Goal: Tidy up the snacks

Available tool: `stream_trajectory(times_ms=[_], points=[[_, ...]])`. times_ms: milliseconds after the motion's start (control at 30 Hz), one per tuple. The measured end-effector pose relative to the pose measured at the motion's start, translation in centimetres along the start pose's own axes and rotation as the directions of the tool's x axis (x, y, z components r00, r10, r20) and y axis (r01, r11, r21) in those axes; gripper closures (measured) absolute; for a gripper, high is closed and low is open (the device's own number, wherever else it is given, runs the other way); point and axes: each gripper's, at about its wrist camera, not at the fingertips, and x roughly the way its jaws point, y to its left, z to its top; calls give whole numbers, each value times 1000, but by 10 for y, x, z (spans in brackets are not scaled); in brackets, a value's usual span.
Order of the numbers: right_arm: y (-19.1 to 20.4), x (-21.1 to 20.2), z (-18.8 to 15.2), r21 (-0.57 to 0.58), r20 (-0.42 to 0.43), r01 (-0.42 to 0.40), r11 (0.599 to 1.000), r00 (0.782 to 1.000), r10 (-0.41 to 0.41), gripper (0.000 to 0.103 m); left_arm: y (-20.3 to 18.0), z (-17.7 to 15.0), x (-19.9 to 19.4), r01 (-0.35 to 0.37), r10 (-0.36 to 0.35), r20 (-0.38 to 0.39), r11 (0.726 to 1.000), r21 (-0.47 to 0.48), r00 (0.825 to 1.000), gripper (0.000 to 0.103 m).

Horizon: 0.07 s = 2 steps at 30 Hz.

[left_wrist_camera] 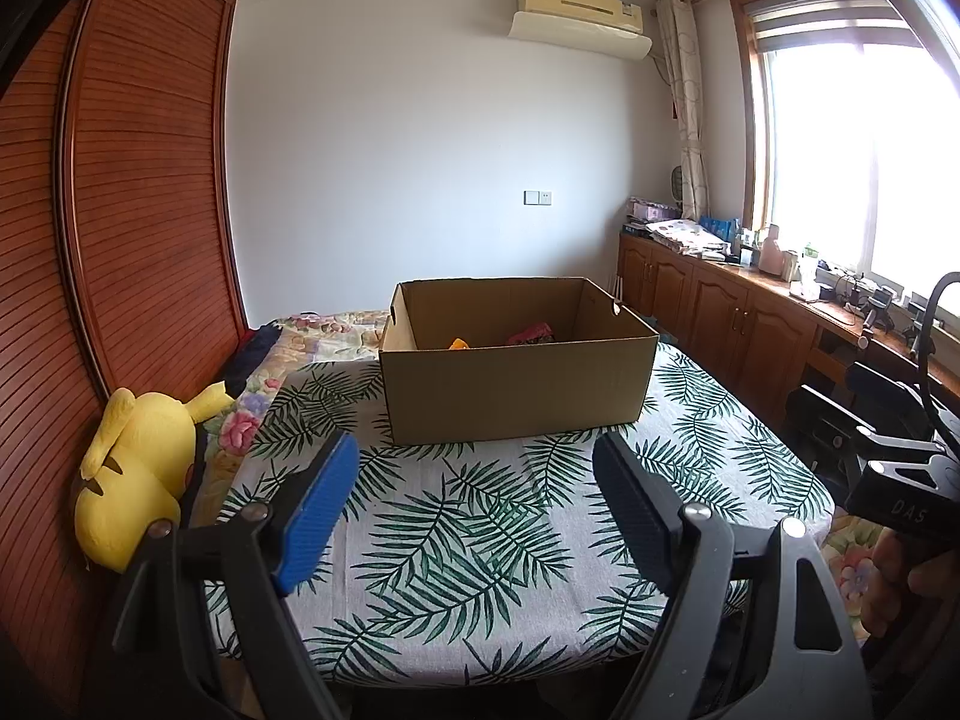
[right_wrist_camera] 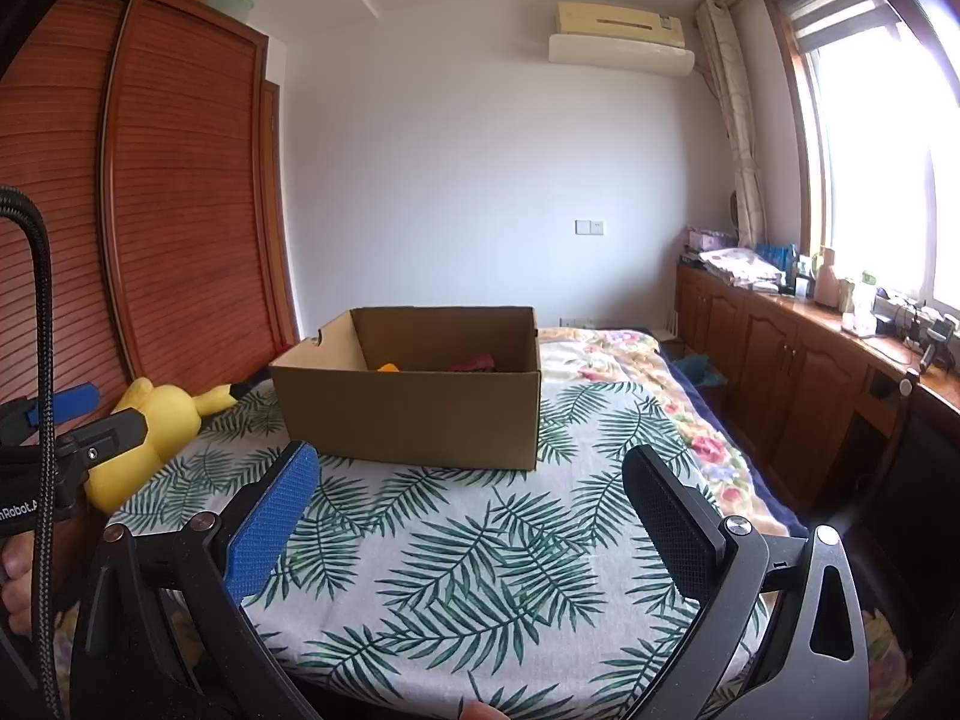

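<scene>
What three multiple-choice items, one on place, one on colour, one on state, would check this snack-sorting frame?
1. Where does the cardboard box stand?
A. On the leaf-print cloth
B. On the wooden counter under the window
C. On the floor

2. What colour is the plush toy beside the wardrobe?
A. Green
B. Yellow
C. Red

3. How do the left tongs and right tongs stand?
A. Both shut on a snack
B. Left holding the box, right open
C. Both open with nothing between the pads

Answers:
1 A, the box sits at the far end of the cloth in both views.
2 B, the toy is bright yellow, lying left of the cloth.
3 C, only the leaf print shows between each pair of pads.
</scene>
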Motion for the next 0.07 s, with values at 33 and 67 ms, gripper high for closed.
stream_trajectory(times_ms=[33,67], points=[[0,0,0,1,0,0,1000,1000,0,0,0,0,0,0,0,0,1000,1,1000,22],[0,0,0,0,0,1,1000,1000,-1,0,0,0,0,0,0,0,1000,0,1000,22]])
